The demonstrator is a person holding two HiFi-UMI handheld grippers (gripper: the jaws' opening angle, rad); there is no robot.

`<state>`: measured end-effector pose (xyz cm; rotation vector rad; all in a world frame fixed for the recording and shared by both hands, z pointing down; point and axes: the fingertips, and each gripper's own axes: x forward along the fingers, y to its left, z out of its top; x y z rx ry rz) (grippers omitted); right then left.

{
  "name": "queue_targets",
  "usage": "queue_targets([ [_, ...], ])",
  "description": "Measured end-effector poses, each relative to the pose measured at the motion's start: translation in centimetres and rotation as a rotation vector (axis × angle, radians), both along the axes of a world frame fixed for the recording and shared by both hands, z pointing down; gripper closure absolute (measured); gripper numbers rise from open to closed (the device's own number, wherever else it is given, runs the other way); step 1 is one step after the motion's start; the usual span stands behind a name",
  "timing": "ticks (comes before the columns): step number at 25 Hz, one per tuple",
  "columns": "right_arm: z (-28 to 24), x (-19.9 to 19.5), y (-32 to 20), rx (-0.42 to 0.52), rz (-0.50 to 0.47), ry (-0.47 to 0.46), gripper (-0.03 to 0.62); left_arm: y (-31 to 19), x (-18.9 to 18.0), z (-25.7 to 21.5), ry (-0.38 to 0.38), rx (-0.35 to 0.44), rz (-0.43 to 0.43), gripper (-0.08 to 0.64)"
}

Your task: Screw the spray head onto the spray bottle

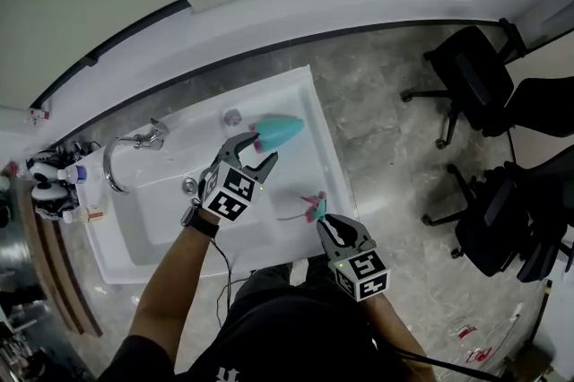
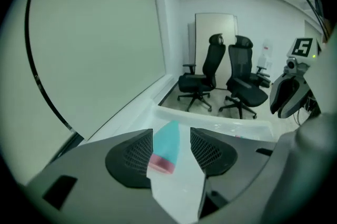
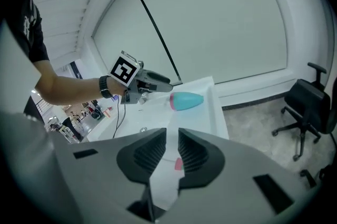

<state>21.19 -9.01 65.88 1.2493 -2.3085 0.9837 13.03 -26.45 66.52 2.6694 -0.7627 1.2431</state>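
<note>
Bottle (image 1: pixel 280 130) lies on its side at the bench's (image 1: pixel 296 98) far right corner, pink-collared end toward the left tongs (image 1: pixel 257 152). Those are released, jaws apart and lined up on the collar end, not touching it. Spray head (image 1: pixel 314 208) with its thin tube sits near the right edge. The right tongs (image 1: pixel 326 224) are just short of it, jaws barely parted and empty.

Handling, my guess: the bottle is light smooth plastic. It's round and tapered, so it'll roll and squirt out of a pinch. Grab across the wide body near the collar, moderate squeeze. The head is small and rigid; take it by the cap, not the floppy tube.
</note>
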Motion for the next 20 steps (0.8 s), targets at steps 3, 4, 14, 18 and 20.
queue_targets([
  [3,1.4,0.4,-0.7,-0.033,0.005,0.006,0.548,-2.0,0.0,1.7,-0.116,0.021,0.061,0.331],
  [4,1.9,0.4,-0.8,-0.044,0.007,0.008,0.548,-2.4,-0.1,2.2,-0.152,0.028,0.084,0.32],
  [14,7.8,0.1,-1.5,-0.213,0.035,0.073,0.457,-4.1,0.0,8.3,-0.413,-0.033,0.231,0.204],
  [18,9.8,-0.1,-1.5,-0.271,0.043,0.155,0.424,-4.3,0.2,9.9,-0.466,-0.039,0.249,0.178],
  [20,10.9,0.2,-1.3,-0.306,0.049,0.197,0.407,-4.3,0.4,10.7,-0.493,-0.041,0.256,0.164],
])
